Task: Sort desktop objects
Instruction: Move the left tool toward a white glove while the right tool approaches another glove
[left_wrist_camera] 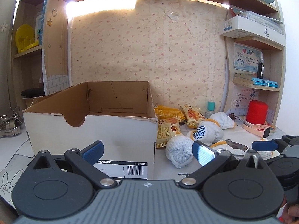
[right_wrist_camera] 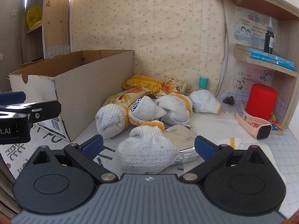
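Socks, five knitted white bundles with yellow cuffs, cluster mid-frame; the nearest sock [right_wrist_camera: 147, 149] sits between the spread fingers of the right gripper [right_wrist_camera: 148, 145]. Three crinkly yellow snack packets [right_wrist_camera: 143, 83] lie behind. Left gripper [left_wrist_camera: 147, 149] gapes before the cardboard box [left_wrist_camera: 89, 130].

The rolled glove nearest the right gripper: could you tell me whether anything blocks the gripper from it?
Nothing visible does. The rolled glove lies directly between the open fingers of the right gripper, resting partly against a silver foil packet behind it.

Matt cardboard box [left_wrist_camera: 89, 130], knitted cloth socks [right_wrist_camera: 145, 155], glossy plastic snack packets [right_wrist_camera: 142, 83], shiny foil pouch [right_wrist_camera: 184, 140]
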`<state>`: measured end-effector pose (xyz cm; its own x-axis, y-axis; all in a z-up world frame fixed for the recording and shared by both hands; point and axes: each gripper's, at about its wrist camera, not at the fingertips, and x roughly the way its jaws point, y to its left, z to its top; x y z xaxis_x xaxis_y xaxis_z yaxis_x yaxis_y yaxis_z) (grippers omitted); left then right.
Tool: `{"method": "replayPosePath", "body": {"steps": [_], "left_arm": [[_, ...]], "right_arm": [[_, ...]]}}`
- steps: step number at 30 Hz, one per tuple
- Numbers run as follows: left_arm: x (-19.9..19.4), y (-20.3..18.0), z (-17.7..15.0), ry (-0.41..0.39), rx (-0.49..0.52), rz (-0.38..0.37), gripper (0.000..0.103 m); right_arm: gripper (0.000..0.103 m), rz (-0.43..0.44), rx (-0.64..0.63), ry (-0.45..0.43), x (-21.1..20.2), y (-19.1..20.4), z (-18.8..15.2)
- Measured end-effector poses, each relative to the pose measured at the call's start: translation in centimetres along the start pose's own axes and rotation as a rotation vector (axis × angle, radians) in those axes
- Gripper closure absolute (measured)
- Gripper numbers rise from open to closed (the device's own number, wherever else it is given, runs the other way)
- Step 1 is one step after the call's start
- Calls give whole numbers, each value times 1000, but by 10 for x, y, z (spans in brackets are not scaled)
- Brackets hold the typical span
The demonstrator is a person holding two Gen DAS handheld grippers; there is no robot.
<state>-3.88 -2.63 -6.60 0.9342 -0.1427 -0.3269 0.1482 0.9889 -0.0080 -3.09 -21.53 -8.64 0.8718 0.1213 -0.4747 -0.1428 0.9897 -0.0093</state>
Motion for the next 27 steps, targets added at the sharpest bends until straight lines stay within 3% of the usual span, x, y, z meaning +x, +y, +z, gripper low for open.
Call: {"method": "replayPosePath", "body": {"steps": [1,3,16,20,27], "left_arm": [[0,2,0,-2,-4,1,0],[-1,3,0,-4,-10,1,0],[0,-4,-1,-5,11,-56,0],[3,-11,-1,-1,13,-82,0],[13,-33,3,-8,46,-178,0]], "right_arm": [[3,9,-2,3,2,2,0],[15,11,-5,19,6,5,0],[16,-38,-86,58,24,19,-1],[39,-51,-99,74,26,18,-4],[41,-44,-79,76,18,2,-8]]}}
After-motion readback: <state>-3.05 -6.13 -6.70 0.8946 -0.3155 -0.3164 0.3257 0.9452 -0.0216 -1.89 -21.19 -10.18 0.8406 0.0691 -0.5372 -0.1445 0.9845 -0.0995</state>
